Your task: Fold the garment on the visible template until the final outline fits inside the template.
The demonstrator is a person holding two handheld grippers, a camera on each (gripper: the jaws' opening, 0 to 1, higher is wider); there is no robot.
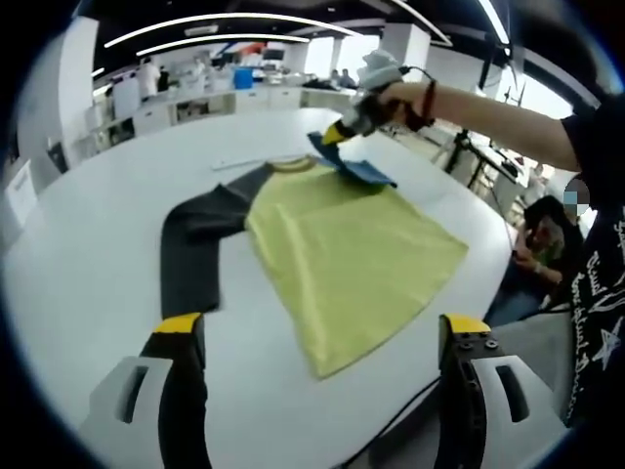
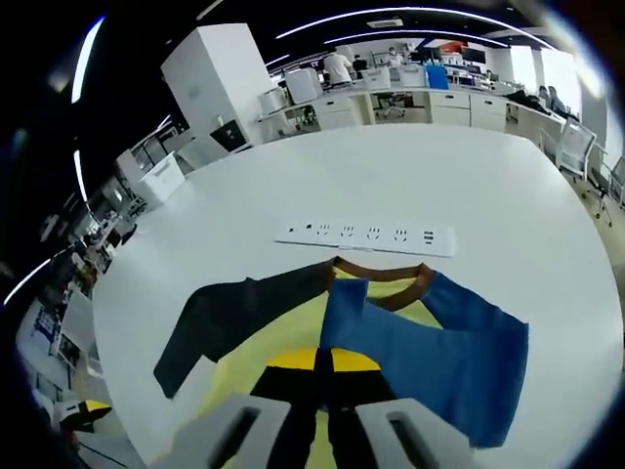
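Your garment (image 1: 352,259) is soft matt cloth, yellow-green body, dark sleeve (image 1: 195,244), blue sleeve (image 2: 439,362); your table (image 1: 88,293) is smooth, faintly glossy white; the power strip (image 2: 366,235) is smooth white plastic.

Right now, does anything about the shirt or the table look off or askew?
The garment lies unevenly: its dark sleeve is spread flat on the white table, while the blue sleeve is lifted and folded over the yellow body, pinched in the right gripper. A power strip lies beyond the collar. No template outline is visible.
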